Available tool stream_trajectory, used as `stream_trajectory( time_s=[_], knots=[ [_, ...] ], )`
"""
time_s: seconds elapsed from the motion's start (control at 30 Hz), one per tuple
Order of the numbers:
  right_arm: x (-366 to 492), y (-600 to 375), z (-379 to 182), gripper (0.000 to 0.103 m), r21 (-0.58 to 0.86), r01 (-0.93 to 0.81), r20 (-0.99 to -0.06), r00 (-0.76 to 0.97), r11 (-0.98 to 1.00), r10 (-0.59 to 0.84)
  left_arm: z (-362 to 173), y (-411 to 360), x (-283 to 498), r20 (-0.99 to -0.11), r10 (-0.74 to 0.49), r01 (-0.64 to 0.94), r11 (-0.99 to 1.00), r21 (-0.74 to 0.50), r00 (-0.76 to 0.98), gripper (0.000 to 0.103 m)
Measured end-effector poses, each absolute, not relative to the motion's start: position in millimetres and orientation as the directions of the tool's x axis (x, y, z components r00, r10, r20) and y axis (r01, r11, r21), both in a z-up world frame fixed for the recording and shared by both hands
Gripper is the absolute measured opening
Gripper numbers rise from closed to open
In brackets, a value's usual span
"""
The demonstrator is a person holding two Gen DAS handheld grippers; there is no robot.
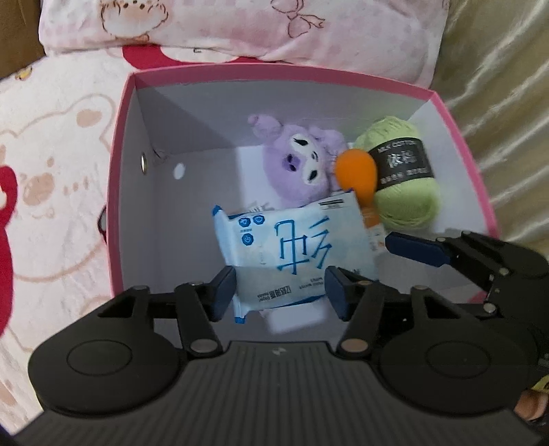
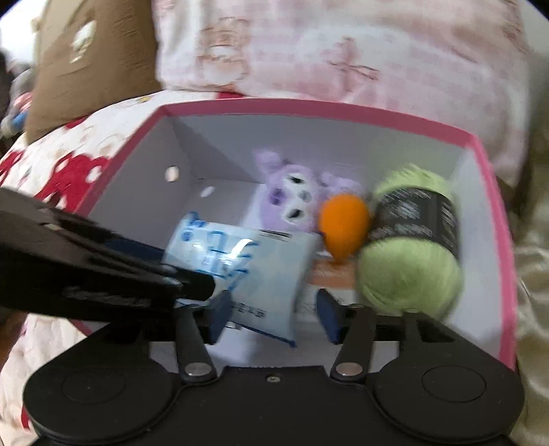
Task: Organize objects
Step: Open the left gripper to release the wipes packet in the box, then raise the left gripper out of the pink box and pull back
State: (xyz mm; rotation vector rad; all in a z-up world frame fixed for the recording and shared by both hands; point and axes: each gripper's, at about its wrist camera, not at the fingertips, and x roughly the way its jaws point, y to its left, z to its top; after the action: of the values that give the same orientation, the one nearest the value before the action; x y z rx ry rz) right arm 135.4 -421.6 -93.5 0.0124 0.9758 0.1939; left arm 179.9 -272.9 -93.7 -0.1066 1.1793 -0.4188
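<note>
A pink box point(image 1: 118, 178) with a white inside stands on the bed. In it lie a purple plush toy point(image 1: 302, 164), an orange egg-shaped thing point(image 1: 357, 171), a green yarn ball point(image 1: 405, 175) and a blue-and-white wipes pack point(image 1: 291, 250). My left gripper point(image 1: 279, 291) is open over the box's near edge, its pads on either side of the wipes pack's near end, apart from it. My right gripper point(image 2: 271, 315) is open over the same edge; it also shows in the left wrist view point(image 1: 422, 250). The box point(image 2: 494, 192), plush point(image 2: 291, 199), yarn point(image 2: 411, 247) and pack point(image 2: 240, 267) show blurred in the right wrist view.
The box rests on a white blanket with red and tan bear prints point(image 1: 51, 171). A pink pillow point(image 1: 257, 27) lies behind the box. Shiny beige fabric point(image 1: 507, 103) is to the right. A brown cushion point(image 2: 89, 58) lies far left.
</note>
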Motion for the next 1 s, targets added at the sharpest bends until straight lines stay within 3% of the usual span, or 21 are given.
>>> stream_trajectory(
  time_s=[0.23,1.0],
  knots=[
    [109,-423,-70,0.064,0.121,-0.122,-0.772,0.613,0.985,0.171,-68,-263,163,-0.849,-0.385,0.269,0.915,-0.301,0.361,0.063],
    [36,-375,2,0.064,0.159,-0.191,-0.718,0.652,0.969,0.246,18,-192,90,-0.813,-0.381,0.281,0.919,-0.278,0.44,0.065]
  ],
)
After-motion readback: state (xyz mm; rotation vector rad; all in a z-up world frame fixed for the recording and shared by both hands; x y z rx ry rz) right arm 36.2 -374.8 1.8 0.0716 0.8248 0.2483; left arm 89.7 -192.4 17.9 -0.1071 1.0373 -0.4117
